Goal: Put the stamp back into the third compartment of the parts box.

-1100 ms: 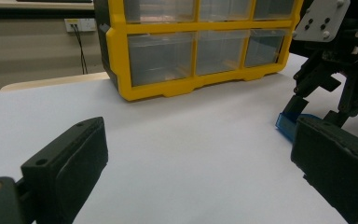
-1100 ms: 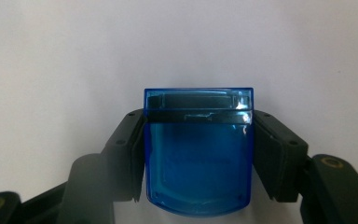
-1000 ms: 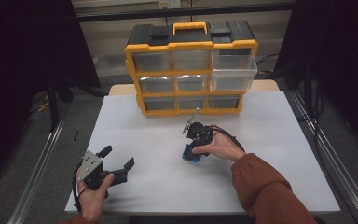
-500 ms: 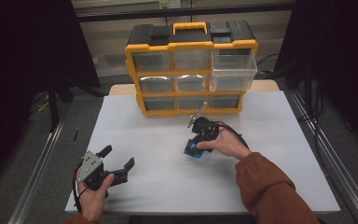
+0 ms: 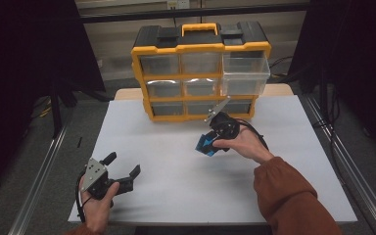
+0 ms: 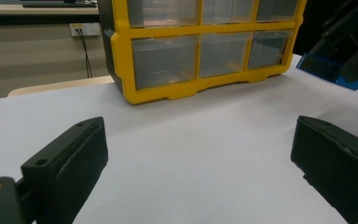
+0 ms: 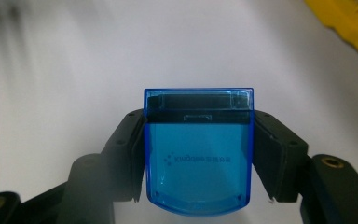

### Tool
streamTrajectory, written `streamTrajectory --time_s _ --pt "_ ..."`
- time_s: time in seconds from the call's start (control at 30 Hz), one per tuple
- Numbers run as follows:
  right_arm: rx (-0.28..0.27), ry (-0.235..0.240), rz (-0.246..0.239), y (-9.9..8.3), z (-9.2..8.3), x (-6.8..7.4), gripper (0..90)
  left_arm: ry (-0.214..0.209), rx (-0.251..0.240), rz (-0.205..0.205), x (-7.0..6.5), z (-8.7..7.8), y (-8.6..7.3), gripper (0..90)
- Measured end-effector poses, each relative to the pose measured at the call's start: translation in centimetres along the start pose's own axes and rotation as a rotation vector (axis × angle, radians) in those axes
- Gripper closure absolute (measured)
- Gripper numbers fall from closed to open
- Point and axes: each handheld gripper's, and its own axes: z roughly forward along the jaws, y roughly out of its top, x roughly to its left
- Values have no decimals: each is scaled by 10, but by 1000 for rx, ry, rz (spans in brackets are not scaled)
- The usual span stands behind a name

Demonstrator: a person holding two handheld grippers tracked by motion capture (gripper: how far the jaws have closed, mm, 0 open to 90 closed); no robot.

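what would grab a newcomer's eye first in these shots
The yellow and black drawer cabinet at the far edge of the white table stands out most, with its top right clear drawer pulled out. Next comes the translucent blue box, clamped between the jaws of the right gripper in front of the cabinet. The left gripper sits near the table's front left, jaws wide apart with nothing between them.

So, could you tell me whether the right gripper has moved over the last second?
Yes. The right gripper, shut on the blue case, has moved up the high view toward the yellow organizer, closing the gap to its base.
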Motion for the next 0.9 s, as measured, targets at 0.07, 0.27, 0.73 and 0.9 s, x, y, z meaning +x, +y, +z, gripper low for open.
streamTrajectory --time_s 0.07,0.27,0.73,0.9 --pt "-20 -1 -23 1 -5 -1 413 -1 1 3 0 0 0 40" --pt "-49 -14 -33 5 -20 2 414 3 -1 2 0 1 0 39" --pt "-129 -43 -66 23 -57 8 413 0 -5 -10 0 0 0 40" --pt "-135 -52 -75 30 -71 10 413 1 -3 -8 0 0 0 40"
